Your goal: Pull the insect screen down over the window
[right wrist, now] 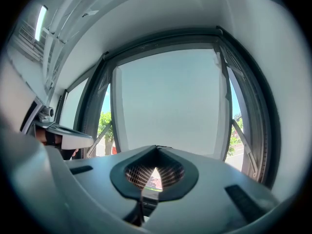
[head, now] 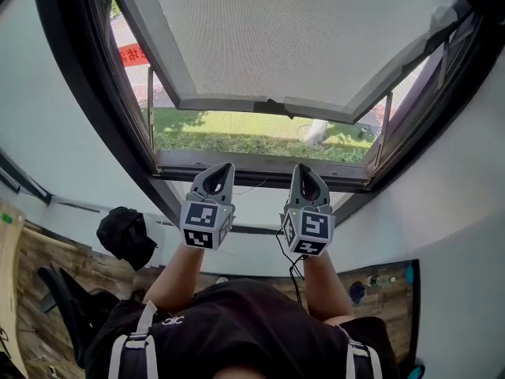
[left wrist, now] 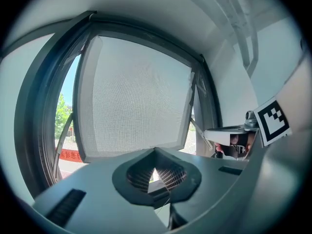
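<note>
Left gripper [head: 222, 169] and right gripper [head: 304, 170]: jaws shut, empty. Screen [head: 292, 38] lies ahead, untouched; closed tips could slip off its edge.

Two tools [head: 223, 167] [head: 303, 168], one insect screen [head: 292, 38], one window [head: 260, 164], one black bag [head: 126, 237]

The left tool [left wrist: 155, 161] is seen with its jaws brought together, and nothing is held between them. Above its tips, the grey mesh of the insect screen [left wrist: 136, 96] is enclosed by the dark window frame [left wrist: 46, 106]. Past the screen's left edge, a green tree [left wrist: 62, 113] and a red banner [left wrist: 68, 155] are seen outdoors. Towards the right edge, the right tool [left wrist: 214, 133] is shown against the white wall [left wrist: 234, 77].
</note>
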Demonstrator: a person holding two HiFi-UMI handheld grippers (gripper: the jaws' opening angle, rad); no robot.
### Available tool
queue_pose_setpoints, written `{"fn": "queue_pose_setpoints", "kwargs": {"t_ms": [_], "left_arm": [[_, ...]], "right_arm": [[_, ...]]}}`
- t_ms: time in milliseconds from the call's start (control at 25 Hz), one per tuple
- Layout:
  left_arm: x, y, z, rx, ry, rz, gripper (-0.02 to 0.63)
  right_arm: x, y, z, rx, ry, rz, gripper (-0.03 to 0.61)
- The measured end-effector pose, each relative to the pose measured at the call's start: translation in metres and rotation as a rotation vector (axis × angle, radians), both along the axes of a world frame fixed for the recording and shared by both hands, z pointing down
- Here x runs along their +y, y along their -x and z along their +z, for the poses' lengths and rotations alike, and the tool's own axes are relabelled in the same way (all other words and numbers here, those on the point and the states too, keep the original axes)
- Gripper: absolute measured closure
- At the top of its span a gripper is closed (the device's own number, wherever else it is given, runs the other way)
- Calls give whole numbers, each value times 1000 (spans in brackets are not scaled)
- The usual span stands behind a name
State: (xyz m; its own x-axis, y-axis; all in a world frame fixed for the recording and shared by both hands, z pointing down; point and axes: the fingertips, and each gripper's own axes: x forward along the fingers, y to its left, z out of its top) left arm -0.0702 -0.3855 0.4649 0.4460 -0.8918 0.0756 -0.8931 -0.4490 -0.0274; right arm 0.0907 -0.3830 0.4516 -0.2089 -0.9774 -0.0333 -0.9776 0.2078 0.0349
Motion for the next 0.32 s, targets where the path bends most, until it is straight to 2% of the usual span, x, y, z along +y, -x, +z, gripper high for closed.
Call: {"fn": "queue_pose_setpoints", "kwargs": {"t_ms": [320], "left_arm": [[-2,-3,2,-24,-2,-10,614]], "right_arm": [[-6,-1,4,9,7,-8,574]]}}
